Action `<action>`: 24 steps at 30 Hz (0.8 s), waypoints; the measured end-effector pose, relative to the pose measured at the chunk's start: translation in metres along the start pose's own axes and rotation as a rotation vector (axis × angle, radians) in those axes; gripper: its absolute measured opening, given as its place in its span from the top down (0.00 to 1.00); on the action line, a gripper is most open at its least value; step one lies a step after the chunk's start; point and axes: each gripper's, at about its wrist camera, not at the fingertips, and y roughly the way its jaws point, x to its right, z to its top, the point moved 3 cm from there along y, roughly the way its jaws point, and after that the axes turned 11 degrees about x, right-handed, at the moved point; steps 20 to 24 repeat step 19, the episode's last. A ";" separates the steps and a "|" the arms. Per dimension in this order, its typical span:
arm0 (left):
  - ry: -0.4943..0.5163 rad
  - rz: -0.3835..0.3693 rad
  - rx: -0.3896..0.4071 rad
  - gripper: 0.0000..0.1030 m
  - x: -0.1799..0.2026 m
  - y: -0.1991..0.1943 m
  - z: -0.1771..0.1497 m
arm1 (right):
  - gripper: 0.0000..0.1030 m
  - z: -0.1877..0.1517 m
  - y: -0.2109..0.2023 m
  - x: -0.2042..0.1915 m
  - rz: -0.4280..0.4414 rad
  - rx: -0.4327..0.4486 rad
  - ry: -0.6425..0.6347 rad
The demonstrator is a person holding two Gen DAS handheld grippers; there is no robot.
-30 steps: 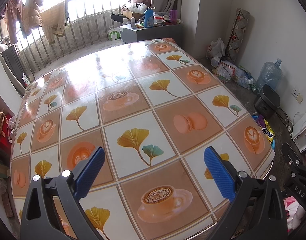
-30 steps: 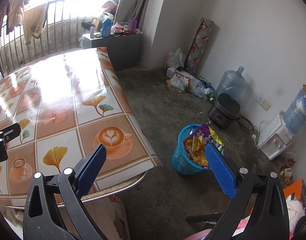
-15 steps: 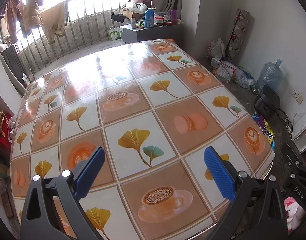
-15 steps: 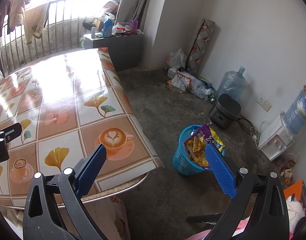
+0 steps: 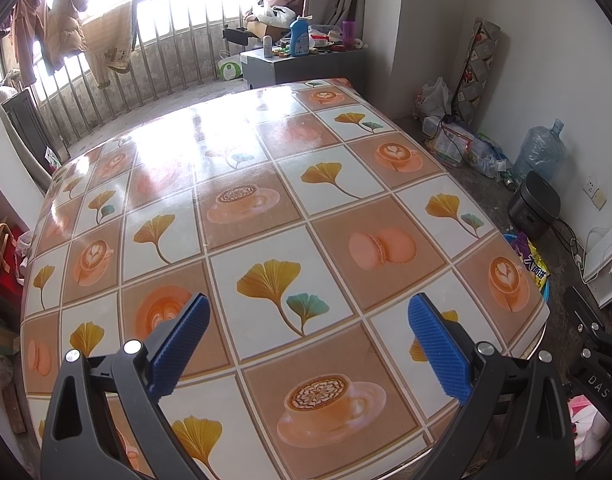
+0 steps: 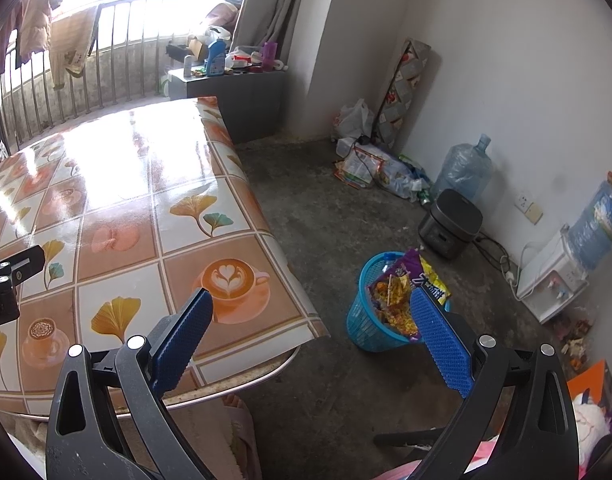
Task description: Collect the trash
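A blue plastic basket [image 6: 366,328] stands on the concrete floor right of the table, stuffed with purple and yellow snack wrappers [image 6: 398,284]. Its rim and wrappers [image 5: 532,264] peek past the table's right edge in the left wrist view. My right gripper [image 6: 310,308] hovers open above the table's near right corner, nothing between its blue pads. My left gripper [image 5: 306,312] is open too, held over the near part of the table [image 5: 266,184], which has a glossy cloth printed with coffee cups and ginkgo leaves. No trash lies on the cloth.
A black rice cooker [image 6: 450,222], water bottles [image 6: 466,168] and a white dispenser [image 6: 554,280] line the right wall. Bags and packets [image 6: 370,164] are heaped by the corner. A grey cabinet [image 6: 242,96] with bottles stands beyond the table. A railing [image 5: 118,76] runs behind.
Both views have shifted only slightly; the grippers stay open and hold nothing.
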 end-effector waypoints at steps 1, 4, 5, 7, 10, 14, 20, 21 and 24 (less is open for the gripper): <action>0.000 -0.001 -0.001 0.06 0.000 0.000 0.000 | 0.08 0.000 0.000 0.000 0.000 0.000 0.000; 0.001 -0.001 -0.001 0.06 0.000 0.000 0.000 | 0.08 0.000 0.000 0.000 -0.001 -0.001 0.000; 0.001 -0.001 -0.001 0.06 0.000 0.000 0.000 | 0.08 0.000 0.000 0.000 0.000 -0.001 0.001; 0.001 -0.001 -0.001 0.06 0.000 0.000 0.000 | 0.08 0.000 0.000 0.000 0.000 0.000 0.001; -0.001 0.001 -0.001 0.06 0.000 0.000 0.000 | 0.08 0.000 0.000 0.000 0.000 -0.001 0.001; -0.002 0.005 -0.004 0.06 -0.002 0.001 -0.001 | 0.08 0.000 0.000 0.000 0.000 -0.001 0.002; -0.011 0.010 -0.012 0.06 -0.003 0.001 -0.001 | 0.08 0.000 0.000 0.000 0.000 -0.001 0.001; -0.011 0.010 -0.012 0.06 -0.003 0.001 -0.001 | 0.08 0.000 0.000 0.000 0.000 -0.001 0.001; -0.011 0.010 -0.012 0.06 -0.003 0.001 -0.001 | 0.08 0.000 0.000 0.000 0.000 -0.001 0.001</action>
